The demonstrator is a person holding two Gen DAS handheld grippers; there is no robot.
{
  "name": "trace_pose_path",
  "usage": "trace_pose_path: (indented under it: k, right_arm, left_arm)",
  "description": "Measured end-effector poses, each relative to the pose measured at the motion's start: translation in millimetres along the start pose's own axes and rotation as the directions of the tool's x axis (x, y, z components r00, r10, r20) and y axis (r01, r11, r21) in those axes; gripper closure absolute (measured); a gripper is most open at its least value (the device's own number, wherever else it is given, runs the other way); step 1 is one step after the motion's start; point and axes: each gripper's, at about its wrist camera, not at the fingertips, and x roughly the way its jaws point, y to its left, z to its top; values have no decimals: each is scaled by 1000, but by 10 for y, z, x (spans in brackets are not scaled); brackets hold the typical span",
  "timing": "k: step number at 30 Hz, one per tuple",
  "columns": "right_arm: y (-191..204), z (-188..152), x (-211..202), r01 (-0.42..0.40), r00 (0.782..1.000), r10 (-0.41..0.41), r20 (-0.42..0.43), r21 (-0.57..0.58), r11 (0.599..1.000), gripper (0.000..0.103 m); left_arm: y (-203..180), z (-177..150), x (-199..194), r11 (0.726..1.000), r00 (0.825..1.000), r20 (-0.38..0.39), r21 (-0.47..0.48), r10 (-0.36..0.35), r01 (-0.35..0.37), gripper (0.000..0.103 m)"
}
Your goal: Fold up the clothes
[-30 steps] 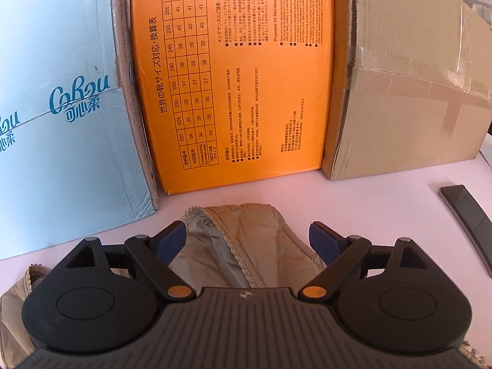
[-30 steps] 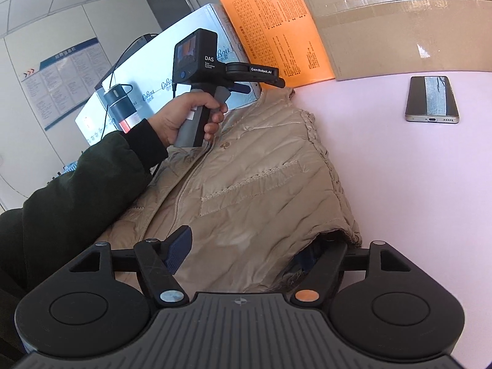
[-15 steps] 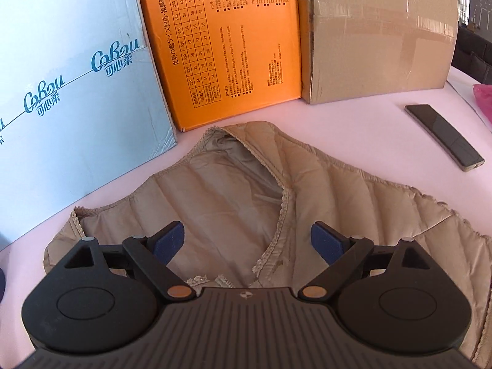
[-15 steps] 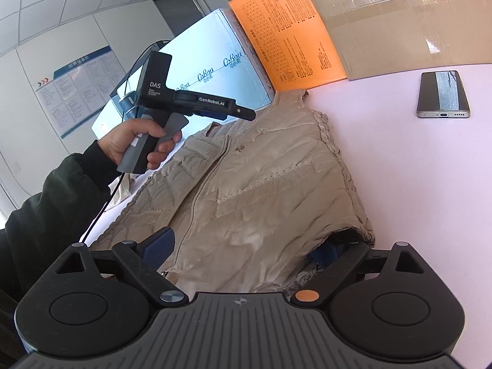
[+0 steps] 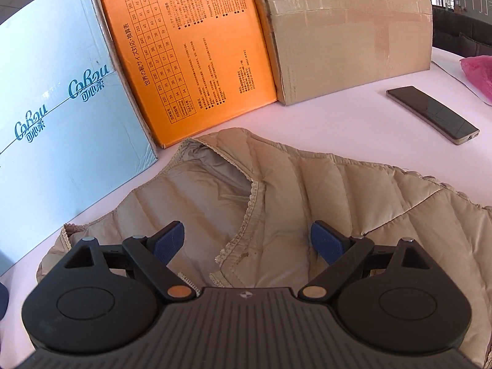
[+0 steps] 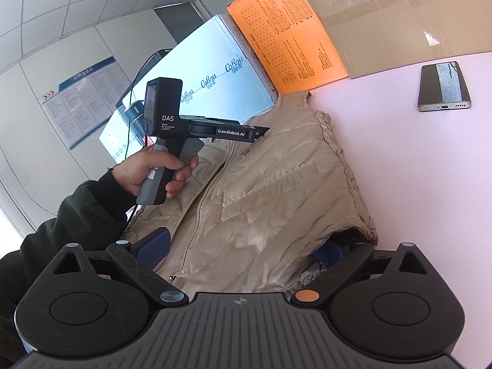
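Beige quilted vest (image 5: 276, 203) lies flat on the pink worktop (image 5: 353, 117), collar toward 12 o'clock, just short of the boxes.

Left wrist view: left gripper (image 5: 250, 241) fingers spread wide, holding nothing, above the vest's open neckline. Blue box (image 5: 61, 107) at 10 o'clock, orange box (image 5: 190, 52) at 12, cardboard box (image 5: 347, 33) at 1. Phone (image 5: 432, 113) at 2 o'clock, apart from the vest. Pink bag (image 5: 479, 73) at the right edge, seen only in this view.

Right wrist view: right gripper (image 6: 246, 249) fingers open at the vest's hem; left pad (image 6: 153, 247) clear over the fabric, right pad mostly hidden under the hem corner, so cannot tell if it touches. Vest (image 6: 270, 190) runs from 6 toward 12 o'clock, zip and chest pocket visible. Only this view shows the left hand (image 6: 153, 169) gripping the left gripper's handle at 9 o'clock, the tool held above the vest's collar end, plus a dark sleeve and a wall poster (image 6: 83, 98) at 10. Phone (image 6: 442, 86) at 2 o'clock, screen up. Same three boxes along the far edge: orange box (image 6: 292, 40) at 12.
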Motion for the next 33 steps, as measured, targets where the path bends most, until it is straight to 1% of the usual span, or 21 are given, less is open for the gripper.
trace_pose_path:
  k: [3, 6, 8, 9, 11, 12, 13, 14, 16, 18, 20, 22, 24, 25, 26, 28, 30, 33]
  right_arm:
    - [-2, -3, -1, -5, 1000, 5, 2, 5, 1000, 5]
    - [-4, -5, -1, -9, 1000, 9, 2, 7, 1000, 4]
    - [-8, -1, -1, -10, 1000, 10, 2, 8, 1000, 4]
    - [-6, 1, 0, -10, 1000, 10, 3, 8, 1000, 3]
    - [-4, 1, 0, -10, 1000, 10, 4, 8, 1000, 3]
    - [-4, -1, 0, -10, 1000, 10, 5, 8, 1000, 3]
    - [-5, -4, -1, -10, 1000, 10, 6, 8, 1000, 3]
    - [-3, -5, -1, -9, 1000, 9, 7, 7, 1000, 3]
    - [6, -7, 0, -3, 1000, 3, 7, 0, 1000, 4]
    - [26, -10, 1, 17, 1000, -16, 8, -14, 1000, 8]
    - [56, -4, 5, 42, 999, -42, 2, -31, 999, 16]
    - [70, 14, 17, 55, 998, -55, -14, -36, 998, 22]
    - [45, 46, 3, 34, 999, -34, -13, 8, 999, 29]
    - [23, 64, -12, 15, 1000, -15, -6, 42, 999, 37]
    - [10, 84, -28, 1, 1000, -2, 9, 60, 998, 48]
    - [19, 130, -39, -8, 999, 6, 35, 58, 998, 55]
    - [23, 157, -30, -7, 999, 4, 49, 57, 998, 55]
    - [-3, 94, 42, 10, 1000, -10, 1, 87, 996, 55]
  left_arm:
    - [-6, -15, -16, 1000, 1000, 12, 0, -3, 3, 20]
    - [-67, -38, -35, 999, 999, 33, 40, 0, -1, 32]
    - [-126, -44, -41, 997, 999, 42, 71, -4, 1, 49]
    - [-148, -45, -45, 997, 999, 45, 80, -7, 3, 52]
    - [-183, -39, -53, 996, 999, 45, 88, -19, 15, 67]
    - [-199, -36, -56, 996, 999, 43, 91, -26, 22, 70]
    - [-214, -33, -60, 995, 999, 41, 94, -34, 30, 77]
    - [-230, -30, -63, 995, 998, 40, 98, -38, 33, 80]
    - [-262, -29, -75, 993, 999, 43, 114, -29, 24, 80]
    - [-269, -19, -84, 992, 999, 42, 123, -28, 23, 82]
    - [-240, 12, -104, 993, 999, 39, 116, -34, 30, 84]
    - [-189, 52, -132, 994, 998, 39, 99, -45, 41, 85]
    - [-111, 113, -165, 996, 997, 43, 69, -56, 53, 86]
    - [-74, 150, -179, 997, 997, 46, 57, -58, 55, 86]
    - [-36, 187, -193, 997, 997, 49, 45, -59, 57, 86]
    - [45, 242, -203, 999, 998, 53, 34, -45, 43, 86]
    - [131, 276, -209, 999, 998, 51, 21, -36, 35, 86]
    - [329, 224, -214, 998, 998, 19, -23, -56, 56, 85]
